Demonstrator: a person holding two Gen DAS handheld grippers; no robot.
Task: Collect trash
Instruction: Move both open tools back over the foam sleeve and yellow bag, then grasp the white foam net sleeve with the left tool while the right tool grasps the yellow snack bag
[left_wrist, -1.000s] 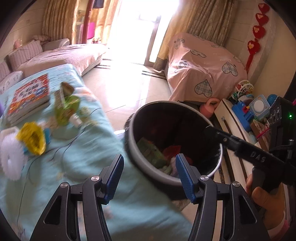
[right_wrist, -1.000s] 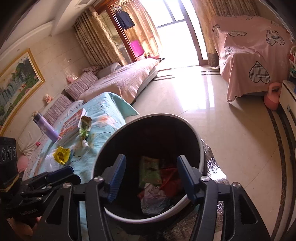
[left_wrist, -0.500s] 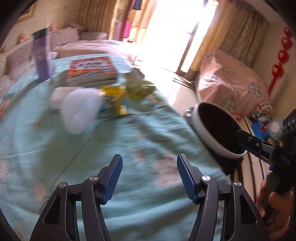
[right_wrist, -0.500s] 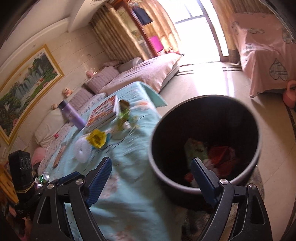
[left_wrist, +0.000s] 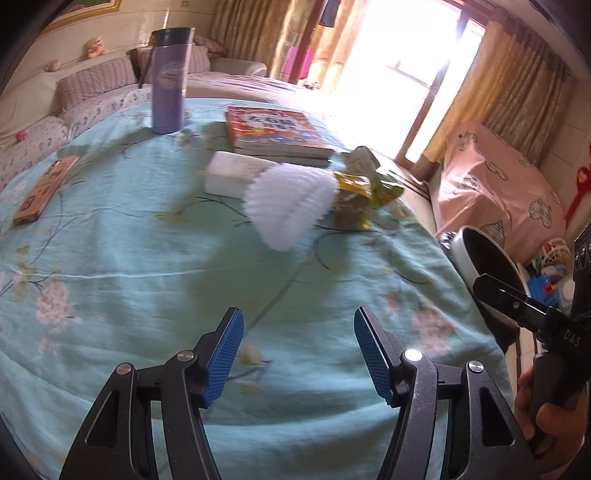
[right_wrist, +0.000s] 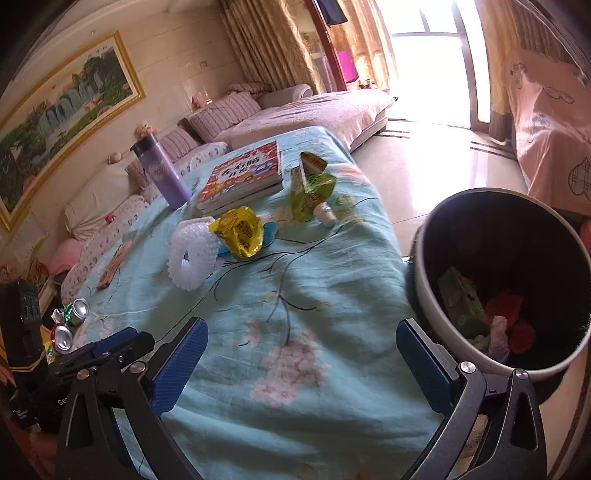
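Both grippers empty over the blue cloth (right_wrist: 295, 295). Left gripper (left_wrist: 298, 354) about half open, nothing between the pads; right gripper (right_wrist: 301, 365) with jaws opening wide, also nothing between them. Trash bin (right_wrist: 424, 295) sits at the right edge of the right wrist view, just off the cloth's edge, already holding a green packet (right_wrist: 460, 302), red scraps and a white crumpled piece, so part of the collecting looks done. Trash left on the cloth, centre to upper centre of that view: yellow wrapper (right_wrist: 240, 230), green pouch (right_wrist: 310, 195), small white cap (right_wrist: 327, 214), white foam net (right_wrist: 192, 254) touching the wrapper. Two cans (right_wrist: 68, 325) lie at lower left. The book (right_wrist: 242, 177), purple flask (right_wrist: 162, 173) and small brown box (left_wrist: 46, 188) probably stay. Judgement: roughly midway; the cluster beside the book is the likely next target, well ahead of both grippers.
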